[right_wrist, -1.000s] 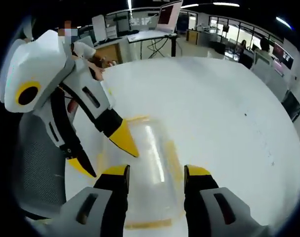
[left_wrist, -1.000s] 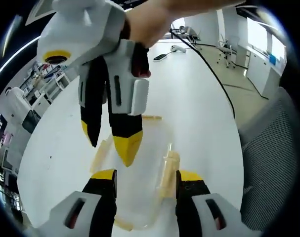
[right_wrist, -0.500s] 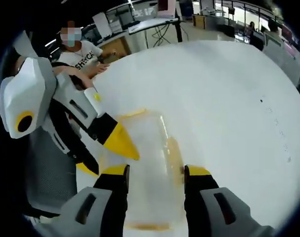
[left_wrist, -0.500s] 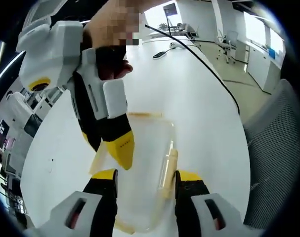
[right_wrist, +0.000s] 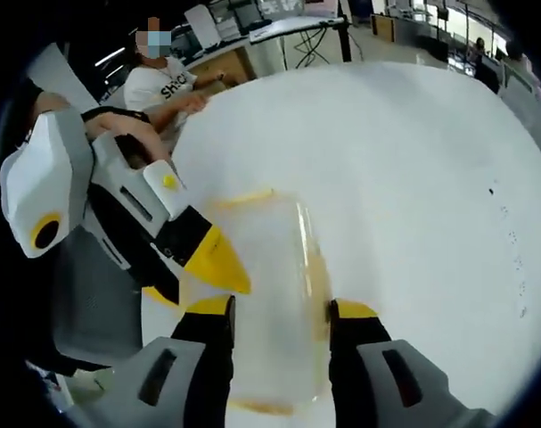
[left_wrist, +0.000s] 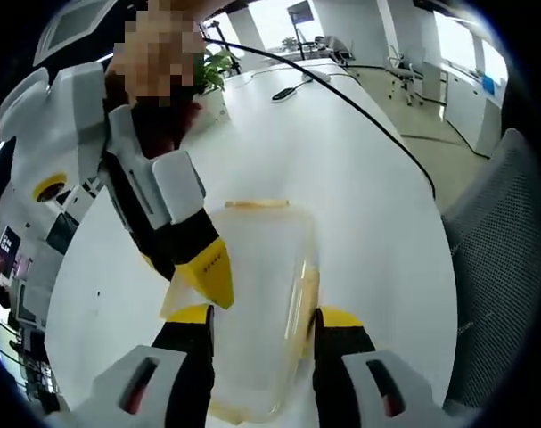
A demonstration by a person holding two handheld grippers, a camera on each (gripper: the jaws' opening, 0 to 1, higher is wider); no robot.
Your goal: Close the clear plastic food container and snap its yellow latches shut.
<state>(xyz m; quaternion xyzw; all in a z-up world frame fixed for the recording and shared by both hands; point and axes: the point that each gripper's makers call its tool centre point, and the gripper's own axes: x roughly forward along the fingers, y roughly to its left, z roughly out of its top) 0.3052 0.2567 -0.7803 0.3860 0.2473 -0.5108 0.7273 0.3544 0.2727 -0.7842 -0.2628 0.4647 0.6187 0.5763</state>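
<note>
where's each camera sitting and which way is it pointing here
Left gripper view: rides on the left tongs, looking forward and down along them at the clear container on the white table; the right tongs reach in from the picture's left, a hand gripping them.
Right gripper view: rides on the right tongs, facing the container from the opposite side; the left tongs enter from the picture's left.
Shared: container, table, each other's tongs.

The left gripper view was aimed steeply down, close over the container (left_wrist: 257,294) between its own jaws, with the right gripper (left_wrist: 199,272) entering opposite. The right gripper view faced the reverse way, equally close; container (right_wrist: 270,294), table (right_wrist: 413,178) and left gripper (right_wrist: 203,267) were shared.
</note>
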